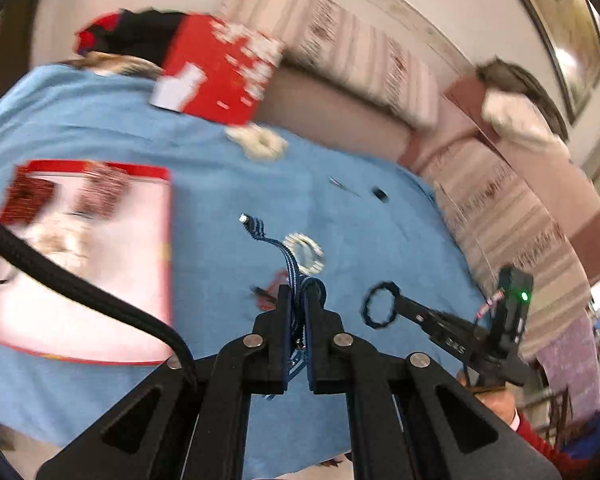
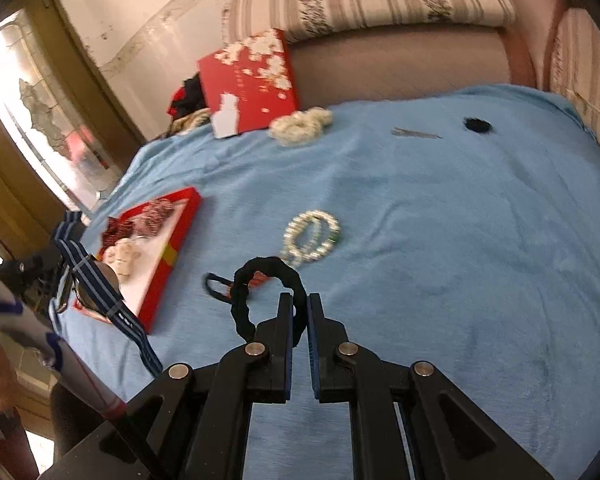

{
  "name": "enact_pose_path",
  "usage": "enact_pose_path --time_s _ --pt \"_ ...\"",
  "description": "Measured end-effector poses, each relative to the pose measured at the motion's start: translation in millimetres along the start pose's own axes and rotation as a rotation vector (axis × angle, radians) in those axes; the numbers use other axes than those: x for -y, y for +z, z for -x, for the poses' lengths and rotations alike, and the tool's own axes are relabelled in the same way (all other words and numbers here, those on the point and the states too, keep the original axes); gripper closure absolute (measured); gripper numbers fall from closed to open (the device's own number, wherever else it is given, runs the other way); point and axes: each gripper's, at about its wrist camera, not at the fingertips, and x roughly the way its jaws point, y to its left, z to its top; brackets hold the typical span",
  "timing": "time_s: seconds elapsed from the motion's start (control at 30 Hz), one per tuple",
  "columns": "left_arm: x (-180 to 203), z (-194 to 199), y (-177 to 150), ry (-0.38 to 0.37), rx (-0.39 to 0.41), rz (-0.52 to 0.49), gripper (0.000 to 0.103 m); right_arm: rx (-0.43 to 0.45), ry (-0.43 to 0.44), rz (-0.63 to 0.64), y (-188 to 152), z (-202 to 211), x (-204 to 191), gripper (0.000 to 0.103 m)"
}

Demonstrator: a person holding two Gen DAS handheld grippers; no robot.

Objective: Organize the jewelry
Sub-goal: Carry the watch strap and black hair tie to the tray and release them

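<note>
Two lifted bands, both held clear of the blue cloth

My left tongs [image 1: 296, 300] are closed on a navy striped ribbon band [image 1: 290, 268], gripped low so its clasp end stands free. My right tongs [image 2: 300, 312] are pinched nearly closed on a black scrunchie [image 2: 260, 280], its loop hanging off to one side. The red tray [image 2: 180, 240], taken as the sorting place, already holds dark red and cream scrunchies. Pearl bracelets [image 2: 310, 236] lie just right of the tray; a white scrunchie [image 2: 300, 124] lies beyond it by the red lid [image 2: 248, 80].
</note>
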Motion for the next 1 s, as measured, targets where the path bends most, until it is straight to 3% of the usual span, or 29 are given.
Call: enact_pose_path --time_s 0.17,0.27,0.4,0.67,0.8,1.0 --pt "-49 36 3 0.179 0.048 0.083 0.098 0.003 0.061 0.059 14 -2 -37 0.095" --pt "-85 49 -1 0.284 0.043 0.162 0.098 0.000 0.096 0.115 22 -8 -70 0.095" --pt "-125 66 -8 0.434 0.038 0.197 0.098 -0.010 0.131 0.206 25 -18 -115 0.095" --pt "-180 85 -4 0.589 0.016 0.224 0.098 -0.085 0.160 0.347 19 -69 -192 0.095" --pt "-200 65 8 0.567 -0.013 0.258 0.098 -0.135 0.143 0.403 11 -101 -218 0.095" --pt "-218 18 19 0.458 -0.058 0.310 0.098 -0.184 0.102 0.462 7 -142 -241 0.095"
